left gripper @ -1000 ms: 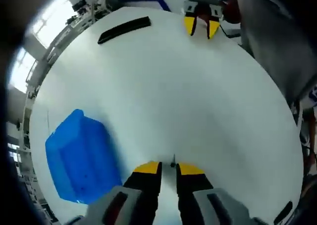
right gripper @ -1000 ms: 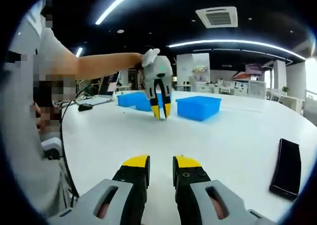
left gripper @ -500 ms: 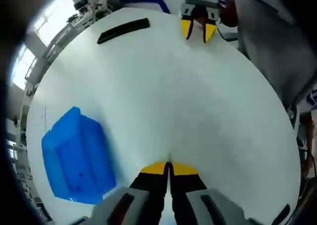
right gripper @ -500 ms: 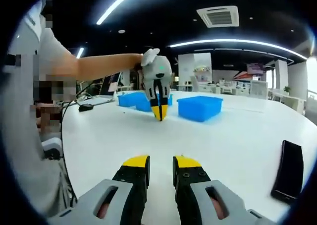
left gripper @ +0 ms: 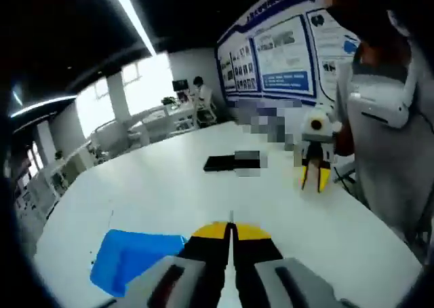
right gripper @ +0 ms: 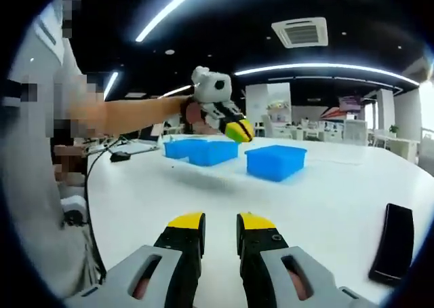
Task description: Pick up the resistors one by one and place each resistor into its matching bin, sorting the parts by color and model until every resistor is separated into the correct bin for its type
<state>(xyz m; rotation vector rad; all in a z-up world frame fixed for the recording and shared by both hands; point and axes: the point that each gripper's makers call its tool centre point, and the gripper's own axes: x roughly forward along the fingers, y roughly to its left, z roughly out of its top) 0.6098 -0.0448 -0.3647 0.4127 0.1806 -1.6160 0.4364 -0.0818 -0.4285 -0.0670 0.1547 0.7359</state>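
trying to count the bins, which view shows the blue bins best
The right gripper view: two blue bins, the left bin and the right bin, stand side by side on the white table, rims visible. The left gripper view catches one blue bin low, partly behind the shut left hand-held gripper.

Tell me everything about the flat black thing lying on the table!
The flat black thing is a thin, dark, glossy slab with rounded corners, much like a phone, though I cannot tell for sure. It lies flat on the white table, off to the right of the right claw in the right gripper view, with nothing touching it but the tabletop. In the left gripper view it lies farther back, partly behind a mosaic patch.
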